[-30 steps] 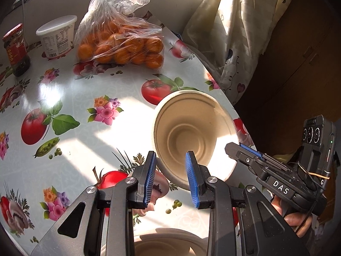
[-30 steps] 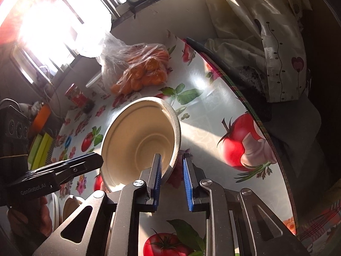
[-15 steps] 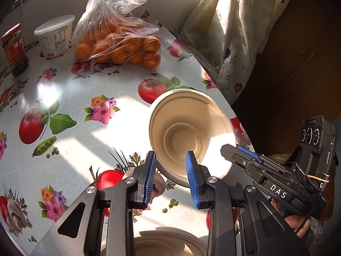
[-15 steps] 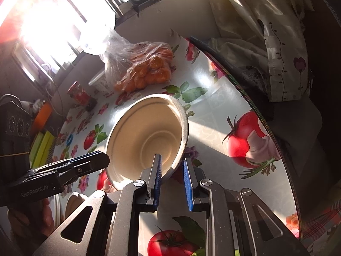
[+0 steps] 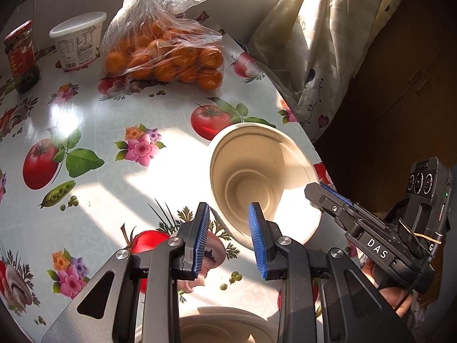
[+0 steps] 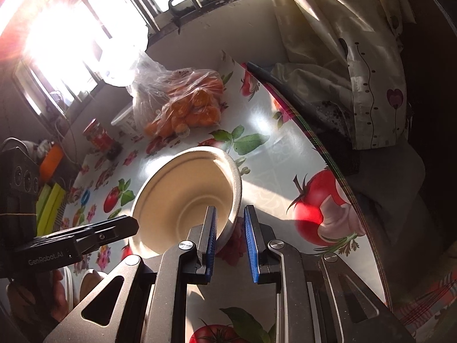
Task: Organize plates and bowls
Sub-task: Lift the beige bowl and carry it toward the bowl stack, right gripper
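Blue-padded black right gripper (image 6: 230, 241) is nearest: its jaws stand a bit apart w/ the near rim of the beige paper-pulp bowl (image 6: 182, 197) between them. One pad looks to touch the inside wall; the other shows a gap, so I can't tell if it pinches yet. Left gripper (image 5: 228, 238) has jaws open, holding nothing, just beside the bowl's other side. Bowl sits tilted near the edge of the round table w/ fruit-print cloth (image 5: 94, 120). Farther back: clear plastic bag of oranges (image 5: 165, 57). Risk, I think: thin rim, loose grip, so the bowl could slip & tip off the edge.
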The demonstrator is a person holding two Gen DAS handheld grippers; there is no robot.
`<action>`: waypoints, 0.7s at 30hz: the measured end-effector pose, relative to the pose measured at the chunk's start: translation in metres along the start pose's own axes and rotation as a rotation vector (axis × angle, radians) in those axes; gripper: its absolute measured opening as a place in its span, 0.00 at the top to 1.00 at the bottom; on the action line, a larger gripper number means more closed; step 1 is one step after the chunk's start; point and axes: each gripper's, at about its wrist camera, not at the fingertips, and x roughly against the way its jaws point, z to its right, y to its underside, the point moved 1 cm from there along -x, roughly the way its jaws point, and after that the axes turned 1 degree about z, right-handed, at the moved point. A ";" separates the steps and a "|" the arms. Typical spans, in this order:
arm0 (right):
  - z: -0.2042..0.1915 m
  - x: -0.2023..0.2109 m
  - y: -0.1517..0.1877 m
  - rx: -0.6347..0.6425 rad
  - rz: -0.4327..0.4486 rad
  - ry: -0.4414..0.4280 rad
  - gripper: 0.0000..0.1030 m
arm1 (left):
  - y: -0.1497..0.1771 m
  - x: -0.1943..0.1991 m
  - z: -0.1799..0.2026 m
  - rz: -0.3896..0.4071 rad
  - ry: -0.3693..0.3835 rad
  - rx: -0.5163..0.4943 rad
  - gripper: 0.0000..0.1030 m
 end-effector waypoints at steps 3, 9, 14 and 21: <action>0.001 -0.003 0.001 -0.002 -0.008 -0.004 0.81 | -0.001 0.001 0.001 0.004 0.001 -0.016 0.71; -0.001 -0.001 0.003 0.001 -0.009 -0.011 0.81 | 0.001 0.003 0.000 0.000 -0.007 -0.021 0.71; -0.004 0.006 0.005 0.004 0.001 -0.018 0.81 | 0.003 0.009 0.003 0.013 -0.009 -0.031 0.71; -0.007 0.019 0.011 0.002 0.008 -0.019 0.81 | 0.008 0.020 0.009 0.031 -0.003 -0.048 0.71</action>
